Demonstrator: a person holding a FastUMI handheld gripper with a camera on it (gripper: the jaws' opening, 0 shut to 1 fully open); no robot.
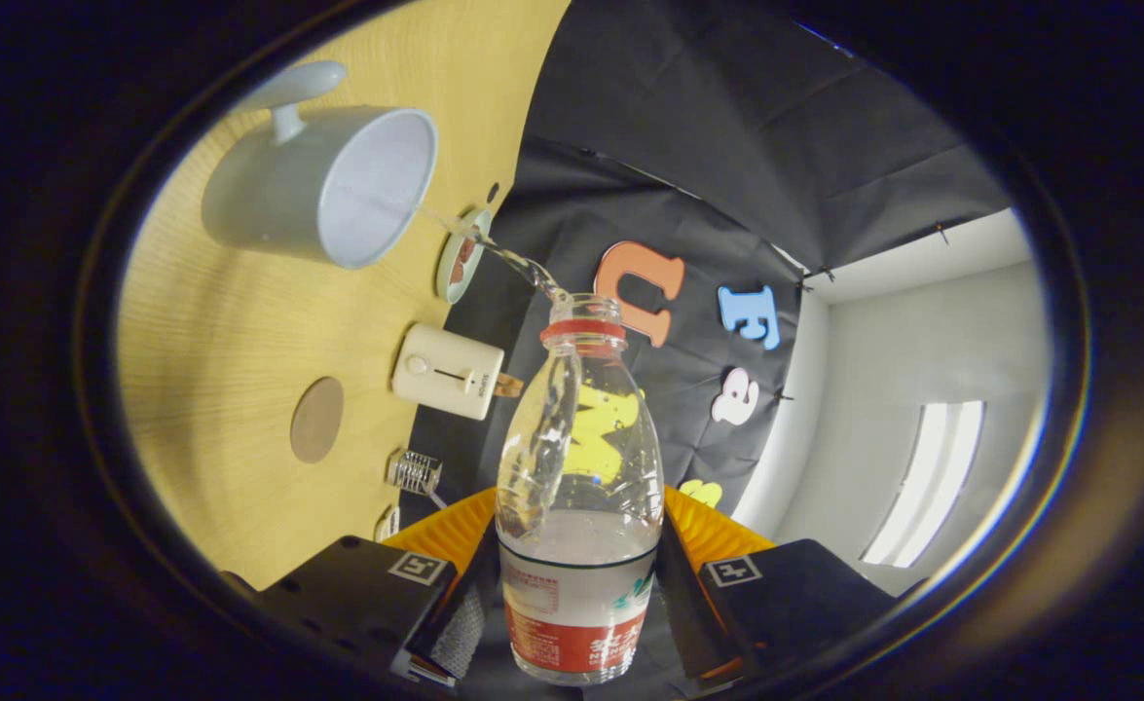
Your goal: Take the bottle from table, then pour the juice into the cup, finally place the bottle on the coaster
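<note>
- While the bottle is tipped this far over, the thin stream leaving its open mouth is the main worry: it arcs toward the cup at about ten o'clock from the bottle's neck and meets the cup right at the near lip of the rim. A small wobble of my wrist could, I judge, send it down onto the table.
- If I tip further, the flow may thicken and overshoot the rim; if I ease back too slowly, the stream could dribble down the neck and fall short.
- Just beside the stream, between the bottle's mouth and the cup, lies a small round dish. Splashes would probably land there first, or on the white box at roughly nine o'clock from the bottle's shoulder.
- Liquid in the bottle has pooled along one side, so the weight is off-centre. I reckon the smooth plastic could twist in my grip if the hold loosens.
- The round coaster sits on the table at about eight o'clock from the bottle's neck, well apart from the cup and bare; the last step is not yet done.
- My gripper is closed around the bottle's lower body at the label, one finger pressing on each side, the gap between them as wide as the bottle.
</note>
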